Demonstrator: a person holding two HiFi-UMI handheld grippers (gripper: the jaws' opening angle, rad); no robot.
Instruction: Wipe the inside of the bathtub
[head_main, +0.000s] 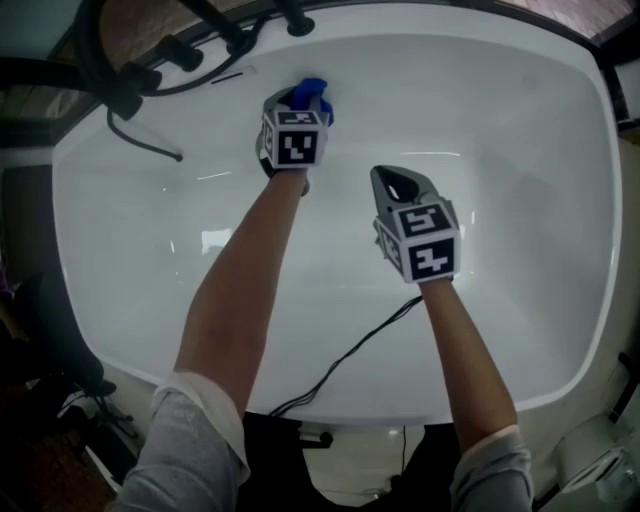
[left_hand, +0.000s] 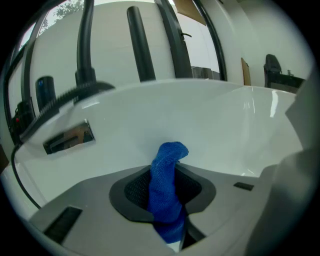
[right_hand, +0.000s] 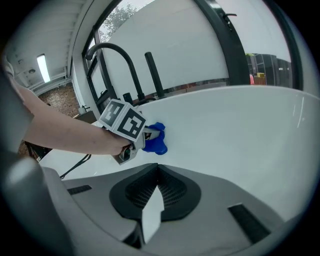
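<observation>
Head view: L tongs (head_main: 300, 101) w/ cloth (head_main: 318, 89)

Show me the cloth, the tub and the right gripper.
cloth (left_hand: 163, 194): left gripper view, middle of the fold.
tub (head_main: 525, 200): head view, bare inner surface.
right gripper (head_main: 400, 182): head view, its tip.

- Bright, even light fills the white bathtub (head_main: 560, 200); shadows inside it are faint.
- Small glare streaks mark the bathtub's floor and far wall.
- Both gripper views bulge, with black corners beyond the bathtub's rim.
- The head view is slightly soft.
</observation>
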